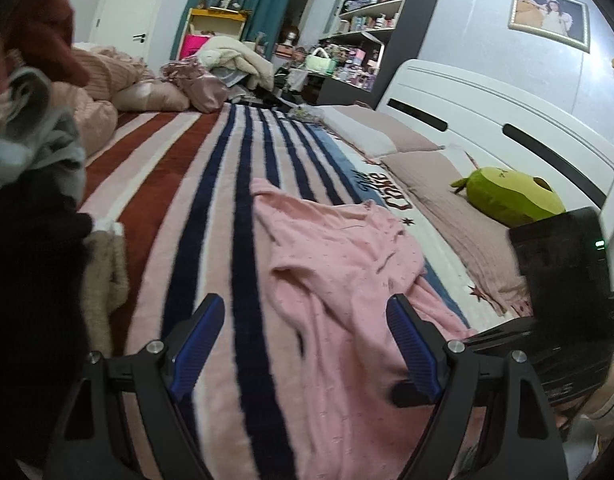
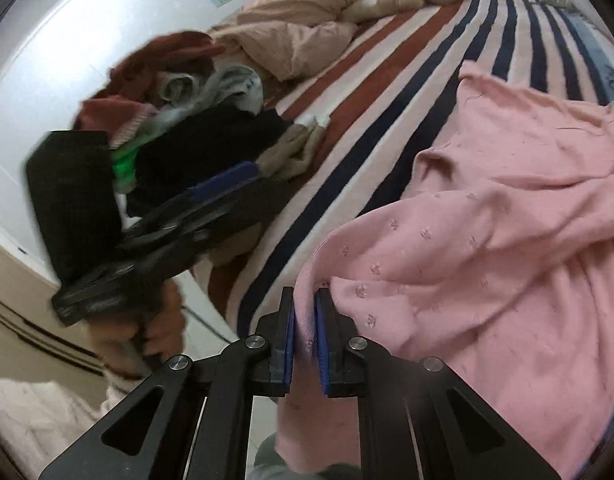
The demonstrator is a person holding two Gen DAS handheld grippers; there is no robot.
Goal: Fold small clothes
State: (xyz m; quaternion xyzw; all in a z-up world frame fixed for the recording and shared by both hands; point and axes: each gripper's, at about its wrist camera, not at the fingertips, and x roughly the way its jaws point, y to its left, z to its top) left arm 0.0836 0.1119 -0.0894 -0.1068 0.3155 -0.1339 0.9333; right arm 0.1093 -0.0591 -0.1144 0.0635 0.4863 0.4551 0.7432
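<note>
Pink knit garment (image 2: 507, 208), patterned with small motifs, lying rumpled and unfolded on the striped blanket (image 1: 211, 208) of the bed, its near hem drawn toward the bed's edge at 6 o'clock in the right wrist view. The right gripper (image 2: 305, 304) has its blue-padded fingers (image 2: 289, 340) closed on a narrow ridge of that hem, with only a thin fold of fabric between the pads. The left gripper (image 1: 305, 320) hovers above the garment's left portion, fingers (image 1: 411, 344) spread wide and holding nothing. At 9 to 10 o'clock in the left wrist view sits a heap of unsorted clothes (image 1: 35, 152); a green plush toy (image 1: 507, 196) rests on the pillows (image 1: 419, 168) at 3 o'clock beside the white headboard (image 1: 507, 120). Probable hazards: the pinched ridge is slim and could slip from the pads if pulled sharply; a one-sided pull, with the left fingers unengaged, would likely drag or twist the garment rather than spread it, deepening the existing wrinkles; the left fingers, closing low, might catch the fleecy blanket together with the knit; and a garment hanging over the bed's edge could slide off if released.
</note>
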